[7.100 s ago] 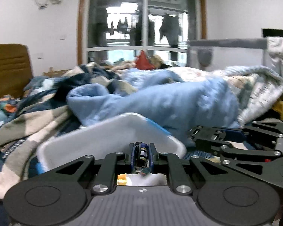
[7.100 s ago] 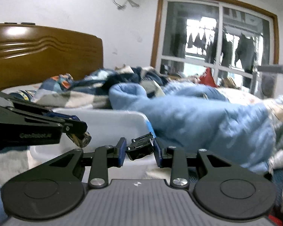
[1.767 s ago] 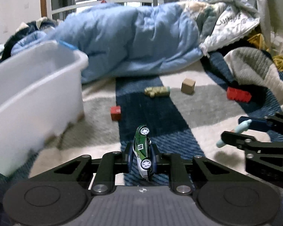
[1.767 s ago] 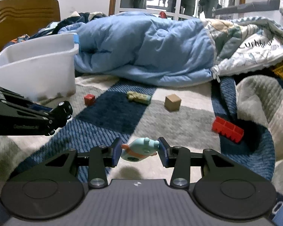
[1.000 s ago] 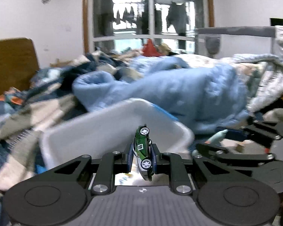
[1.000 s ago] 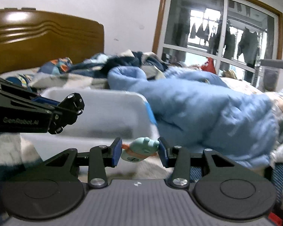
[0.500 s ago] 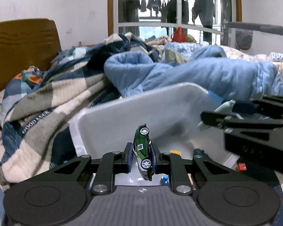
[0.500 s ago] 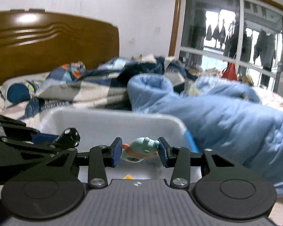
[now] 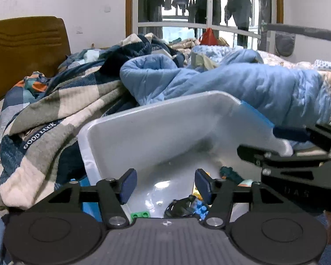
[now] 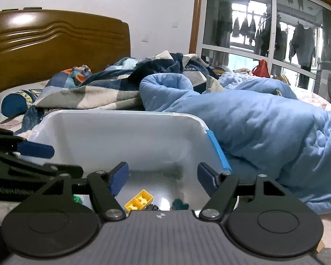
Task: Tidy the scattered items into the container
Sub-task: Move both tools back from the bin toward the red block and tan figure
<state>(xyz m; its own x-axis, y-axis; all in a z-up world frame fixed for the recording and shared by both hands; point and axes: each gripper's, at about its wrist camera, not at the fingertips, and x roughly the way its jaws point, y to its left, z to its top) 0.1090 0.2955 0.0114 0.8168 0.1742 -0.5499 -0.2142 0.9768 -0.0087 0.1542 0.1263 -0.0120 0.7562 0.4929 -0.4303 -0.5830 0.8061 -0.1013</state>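
A white plastic bin [image 9: 165,119] sits on the bed; it also shows in the right wrist view [image 10: 121,132]. My left gripper [image 9: 164,185] is open and empty above the bin. My right gripper [image 10: 162,180] is open and empty over the bin too. Inside the bin lie a yellow brick [image 10: 139,200], a green brick [image 9: 140,214], a blue brick [image 9: 202,208], a dark toy car [image 9: 179,207] and a teal toy [image 10: 179,204]. The right gripper's fingers [image 9: 298,152] show at the right of the left wrist view. The left gripper's fingers [image 10: 35,150] show at the left of the right wrist view.
A light blue quilt [image 10: 264,128] lies right of the bin. A plaid blanket [image 9: 55,110] is piled to its left. A wooden headboard [image 10: 55,42] stands at the back left, with a window [image 10: 264,33] behind the bed.
Both grippers have opened. The green toy car has left the left gripper and the teal toy has left the right gripper. Both grippers moved closer over the bin.
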